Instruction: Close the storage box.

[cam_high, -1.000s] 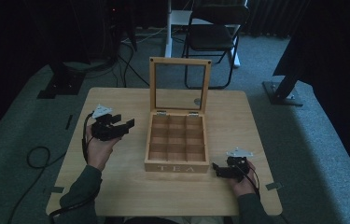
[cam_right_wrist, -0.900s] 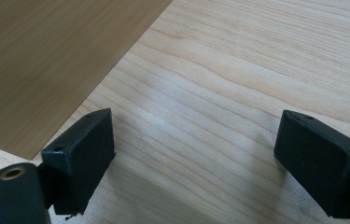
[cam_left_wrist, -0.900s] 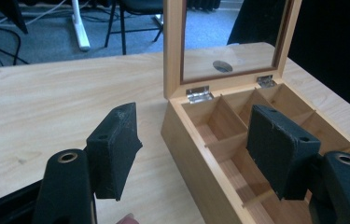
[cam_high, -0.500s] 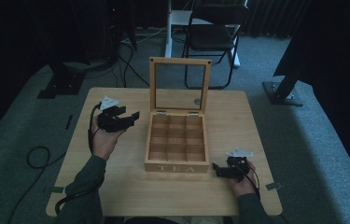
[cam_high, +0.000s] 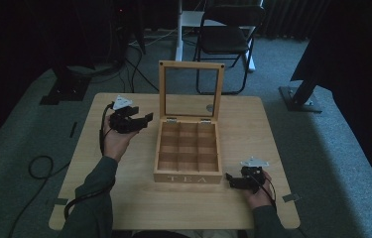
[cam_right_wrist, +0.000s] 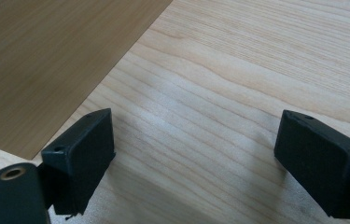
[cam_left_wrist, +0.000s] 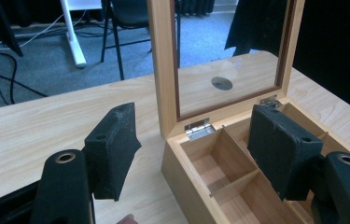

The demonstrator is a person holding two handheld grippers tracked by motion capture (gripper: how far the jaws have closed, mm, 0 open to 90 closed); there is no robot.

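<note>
While the wooden tea box [cam_high: 188,148] stands mid-table with its glazed lid [cam_high: 190,91] upright, the left gripper [cam_high: 141,120] hovers wide-jawed beside its hinged rear corner; the right gripper [cam_high: 232,180], jaws wide, apparently rests on the table [cam_high: 268,129] near the box's front corner.

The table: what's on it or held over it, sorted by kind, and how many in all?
Wooden tea box, lid open, compartments empty: 1
Hand-held black tools: 2, the left tool raised beside the lid, the right tool low by the box's front corner
Total: 3
</note>
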